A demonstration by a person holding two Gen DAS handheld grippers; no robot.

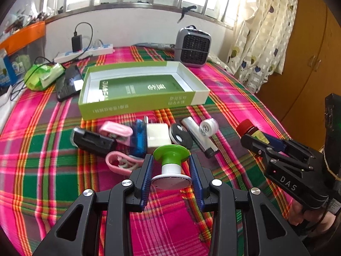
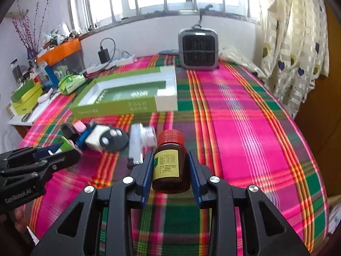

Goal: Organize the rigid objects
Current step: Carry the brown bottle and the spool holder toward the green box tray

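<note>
Fisheye views split the work: the left wrist view shows the left gripper clamped on a green-and-white spool-shaped piece at lower centre, and only there are the pink clip and white reel sharp. The right wrist view alone shows the right gripper holding a brown red-capped bottle, yellow label facing the lens, above the plaid cloth. Above the clutter row, mid-frame, sits the open green box, holding only a green card-like sheet.
</note>
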